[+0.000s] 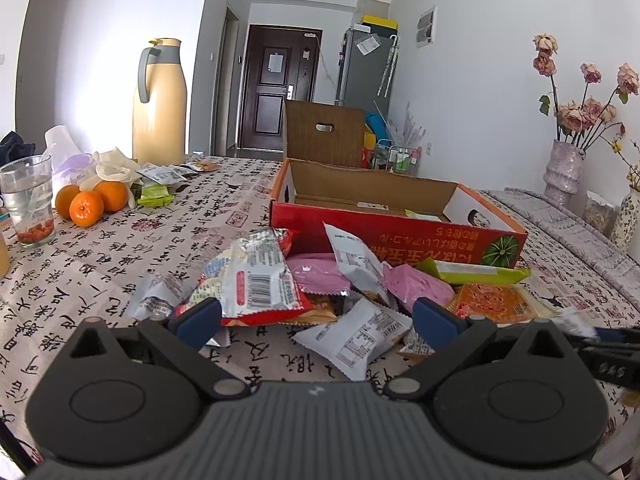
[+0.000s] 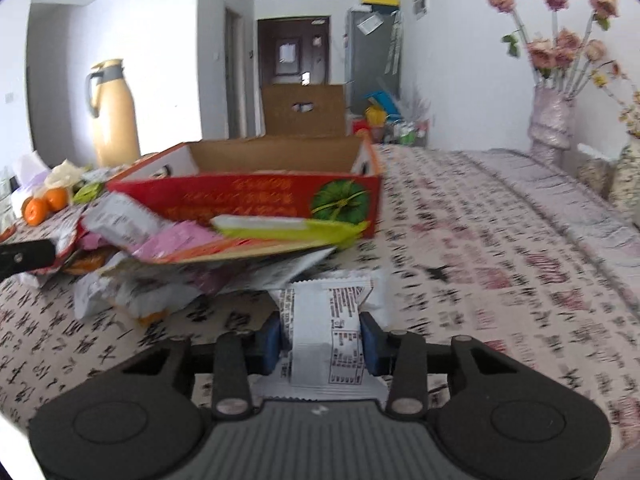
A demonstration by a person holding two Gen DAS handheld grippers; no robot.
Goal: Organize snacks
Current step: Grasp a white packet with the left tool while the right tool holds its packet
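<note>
A heap of snack packets [image 1: 320, 280] lies on the patterned tablecloth in front of an open red cardboard box [image 1: 400, 236]. My left gripper [image 1: 318, 316] stands open at the near edge of the heap, its blue pads wide apart and pressing on nothing. A white snack packet [image 2: 320, 336] with printed text sits squeezed between the blue pads of my right gripper [image 2: 320, 340], just right of the heap [image 2: 180, 252]. The box [image 2: 260, 196] stands behind it, its inside mostly bare. The right gripper's dark tip [image 1: 608, 352] shows at the right edge of the left wrist view.
Oranges [image 1: 86, 202], a glass [image 1: 30, 204], a cream thermos jug [image 1: 160, 100] and more packets [image 1: 168, 178] stand at the far left. Vases of dried roses [image 1: 566, 160] line the right side. A brown cardboard flap [image 1: 324, 132] rises behind the box.
</note>
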